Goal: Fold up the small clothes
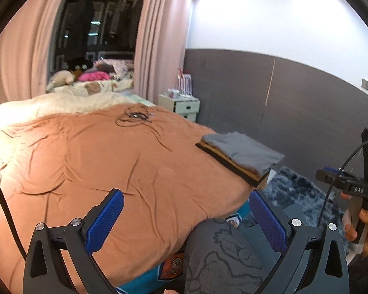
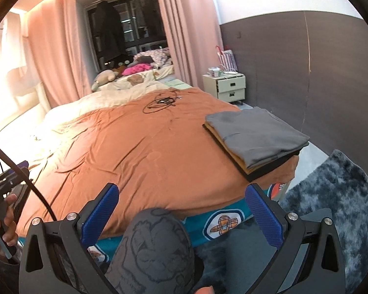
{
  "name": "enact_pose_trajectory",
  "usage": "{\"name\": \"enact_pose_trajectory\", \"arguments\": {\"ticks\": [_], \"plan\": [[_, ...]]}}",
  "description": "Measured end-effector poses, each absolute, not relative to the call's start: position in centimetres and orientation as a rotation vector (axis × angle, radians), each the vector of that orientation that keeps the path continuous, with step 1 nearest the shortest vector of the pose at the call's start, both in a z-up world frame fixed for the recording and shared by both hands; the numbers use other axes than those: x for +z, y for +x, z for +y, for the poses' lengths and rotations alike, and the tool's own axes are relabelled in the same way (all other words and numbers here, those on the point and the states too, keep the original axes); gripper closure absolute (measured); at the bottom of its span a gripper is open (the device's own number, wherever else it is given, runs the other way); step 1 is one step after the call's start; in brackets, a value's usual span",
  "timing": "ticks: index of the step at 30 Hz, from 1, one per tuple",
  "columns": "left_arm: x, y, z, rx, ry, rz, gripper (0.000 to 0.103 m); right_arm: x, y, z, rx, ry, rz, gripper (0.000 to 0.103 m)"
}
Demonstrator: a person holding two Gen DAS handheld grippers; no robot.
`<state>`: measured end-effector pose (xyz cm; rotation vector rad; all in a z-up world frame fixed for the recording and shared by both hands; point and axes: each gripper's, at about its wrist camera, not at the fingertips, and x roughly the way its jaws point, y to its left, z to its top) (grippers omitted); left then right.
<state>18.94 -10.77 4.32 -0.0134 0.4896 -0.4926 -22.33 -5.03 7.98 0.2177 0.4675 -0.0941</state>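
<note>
A stack of folded clothes [image 1: 243, 156], grey on top of tan and black, lies at the right edge of the orange bedspread [image 1: 110, 161]; it also shows in the right wrist view [image 2: 255, 137]. My left gripper [image 1: 186, 218] is open and empty, held above the near bed edge. My right gripper [image 2: 181, 210] is open and empty, also above the near edge, left of the stack. The right gripper's body shows at the far right of the left wrist view [image 1: 355, 186]. No unfolded garment is in view on the bedspread.
A coiled black cable [image 2: 162, 101] lies at the far middle of the bedspread. My knee in grey printed trousers [image 2: 154, 247] is below the grippers. A white nightstand [image 2: 230, 87] stands by the grey wall. A dark shaggy rug [image 2: 338, 203] covers the floor at right.
</note>
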Motion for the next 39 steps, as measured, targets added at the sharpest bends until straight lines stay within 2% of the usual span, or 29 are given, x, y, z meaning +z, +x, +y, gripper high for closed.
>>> {"name": "enact_pose_trajectory", "arguments": {"ticks": [12, 39], "plan": [[3.6, 11.5, -9.1, -0.417, 0.002, 0.393, 0.000, 6.0, -27.6, -3.2, -0.097, 0.140, 0.377, 0.000], [3.1, 7.0, -8.0, -0.352, -0.015, 0.366, 0.000, 4.2, -29.7, 1.3, -0.136, 0.097, 0.335, 0.000]]}}
